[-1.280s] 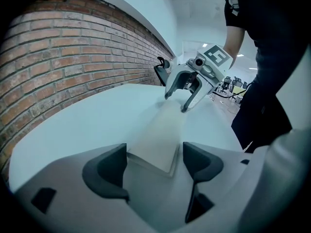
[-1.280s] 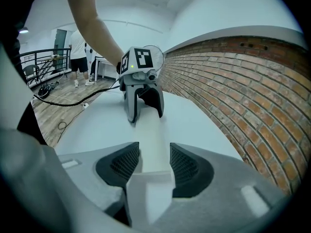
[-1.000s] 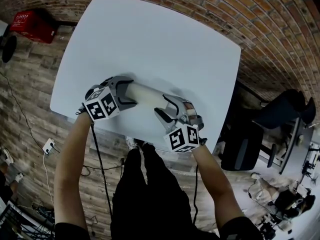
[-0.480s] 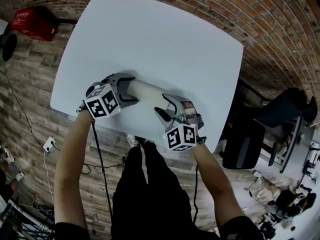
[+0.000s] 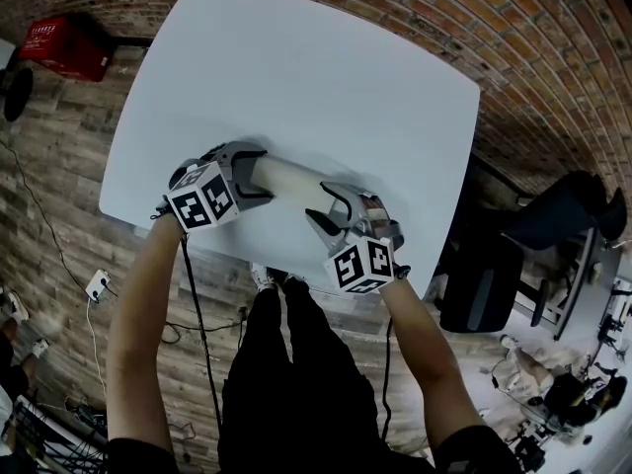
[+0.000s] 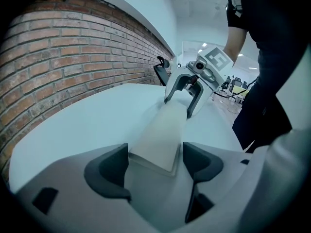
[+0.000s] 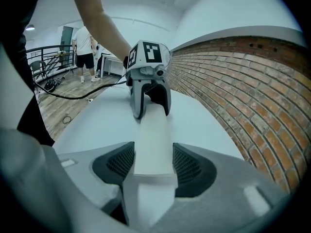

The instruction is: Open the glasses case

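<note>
A long cream glasses case (image 5: 288, 179) lies closed on the white table (image 5: 296, 67) near its front edge. My left gripper (image 5: 262, 178) is shut on the case's left end, and my right gripper (image 5: 320, 205) is shut on its right end. In the left gripper view the case (image 6: 158, 137) runs from my left gripper (image 6: 155, 161) away to the right gripper (image 6: 187, 93). In the right gripper view the case (image 7: 153, 140) sits snug between the ribbed pads (image 7: 187, 166) of my right gripper (image 7: 154, 164), with the left gripper (image 7: 149, 98) astride its far end.
A red box (image 5: 64, 47) stands on the wooden floor at the far left. A black office chair (image 5: 553, 225) is off the table's right side. The table's front edge (image 5: 247, 255) runs just below both grippers. People (image 7: 87, 47) stand in the background.
Almost nothing: both grippers stay at the case's ends, and the right gripper's marker cube has only shifted slightly.
</note>
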`<state>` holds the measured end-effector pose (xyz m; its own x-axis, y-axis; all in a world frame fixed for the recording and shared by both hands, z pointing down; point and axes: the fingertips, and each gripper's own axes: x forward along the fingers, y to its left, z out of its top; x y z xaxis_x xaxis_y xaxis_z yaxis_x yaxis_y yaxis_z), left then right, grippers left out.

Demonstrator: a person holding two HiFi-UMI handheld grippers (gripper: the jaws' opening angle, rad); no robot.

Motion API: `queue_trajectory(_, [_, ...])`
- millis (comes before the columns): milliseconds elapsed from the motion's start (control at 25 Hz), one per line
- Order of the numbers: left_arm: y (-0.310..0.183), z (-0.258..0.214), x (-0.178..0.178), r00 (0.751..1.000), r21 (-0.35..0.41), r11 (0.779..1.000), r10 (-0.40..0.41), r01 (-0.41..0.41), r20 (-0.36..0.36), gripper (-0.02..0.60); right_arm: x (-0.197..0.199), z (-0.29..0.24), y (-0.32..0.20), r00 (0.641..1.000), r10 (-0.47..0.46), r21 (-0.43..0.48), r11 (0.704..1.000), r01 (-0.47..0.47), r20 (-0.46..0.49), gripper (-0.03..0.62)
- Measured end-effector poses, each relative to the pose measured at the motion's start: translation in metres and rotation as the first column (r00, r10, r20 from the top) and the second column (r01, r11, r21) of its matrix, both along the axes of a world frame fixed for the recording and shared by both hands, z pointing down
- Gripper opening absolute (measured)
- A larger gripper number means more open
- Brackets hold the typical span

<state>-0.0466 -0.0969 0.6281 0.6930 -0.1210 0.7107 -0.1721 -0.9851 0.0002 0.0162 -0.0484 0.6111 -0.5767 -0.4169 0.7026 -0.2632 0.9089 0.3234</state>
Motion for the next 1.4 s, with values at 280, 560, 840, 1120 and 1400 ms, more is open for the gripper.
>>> queue_trajectory(280, [-0.001, 0.002, 0.0, 1.0, 0.0, 1.0, -0.003, 0.003, -0.001, 0.35, 0.0, -0.003, -0.003, 0.999, 0.015, -0.054, 0.998, -0.012, 0.051, 0.244])
queue_trajectory(560, [0.0, 0.001, 0.0, 1.0, 0.0, 1.0, -0.003, 0.003, 0.0, 0.35, 0.0, -0.007, -0.004, 0.997, 0.024, -0.091, 0.996, -0.017, 0.08, 0.242])
queue_trajectory(840, [-0.001, 0.0, -0.001, 1.0, 0.002, 1.0, -0.005, 0.005, -0.002, 0.348, -0.001, -0.009, -0.006, 0.995, 0.029, -0.105, 0.994, -0.019, 0.092, 0.242])
queue_trajectory(1120, [0.0, 0.001, 0.0, 1.0, 0.001, 1.0, -0.003, 0.003, -0.002, 0.349, 0.0, -0.012, -0.008, 0.99, 0.045, -0.151, 0.988, -0.025, 0.13, 0.242])
queue_trajectory(1400, [0.0, 0.002, 0.0, 1.0, 0.001, 1.0, -0.003, 0.003, -0.003, 0.35, 0.002, -0.015, -0.011, 0.981, 0.08, -0.193, 0.98, -0.045, 0.177, 0.242])
